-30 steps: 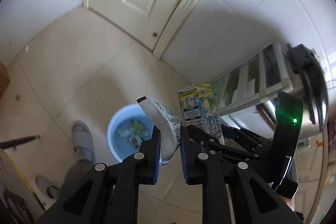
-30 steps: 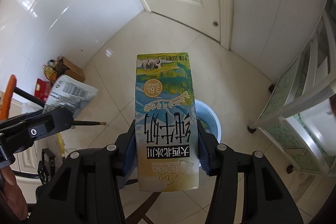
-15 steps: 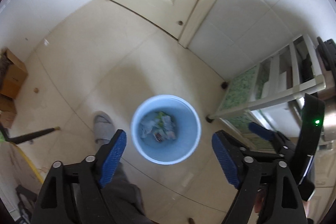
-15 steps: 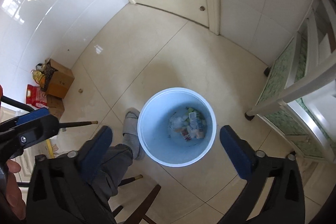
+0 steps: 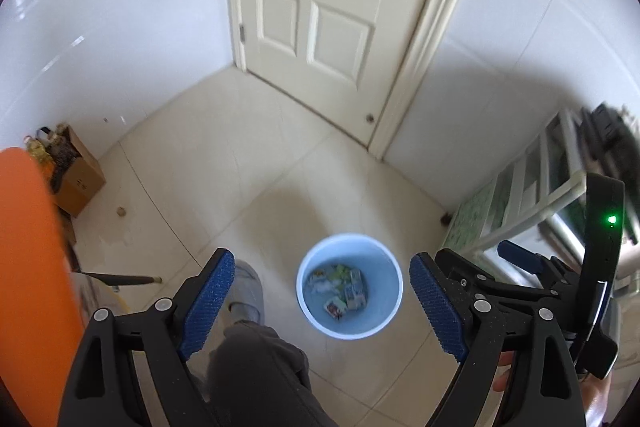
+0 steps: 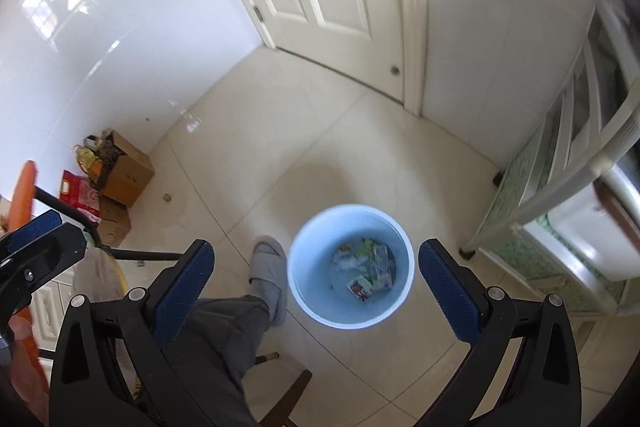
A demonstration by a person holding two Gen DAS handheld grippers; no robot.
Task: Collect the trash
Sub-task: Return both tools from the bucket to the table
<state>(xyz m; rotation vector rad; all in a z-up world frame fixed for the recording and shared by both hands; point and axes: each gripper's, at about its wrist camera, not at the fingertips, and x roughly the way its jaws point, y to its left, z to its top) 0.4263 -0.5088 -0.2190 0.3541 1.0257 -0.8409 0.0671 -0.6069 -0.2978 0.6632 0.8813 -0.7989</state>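
Both my left gripper [image 5: 318, 301] and right gripper [image 6: 316, 285], jaws just spread wide and empty, hang over the bin [image 6: 298, 291] holding the dropped trash [image 6: 366, 273], so swinging away low could tip it.

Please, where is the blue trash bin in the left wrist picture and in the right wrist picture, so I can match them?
Left wrist: the bin stands on the floor, lower middle, between the open jaws, nearer the right pad.
Right wrist: the bin is lower middle, right of centre, between the open jaws.
Shared landmark: the grey slipper just left of the bin in both.
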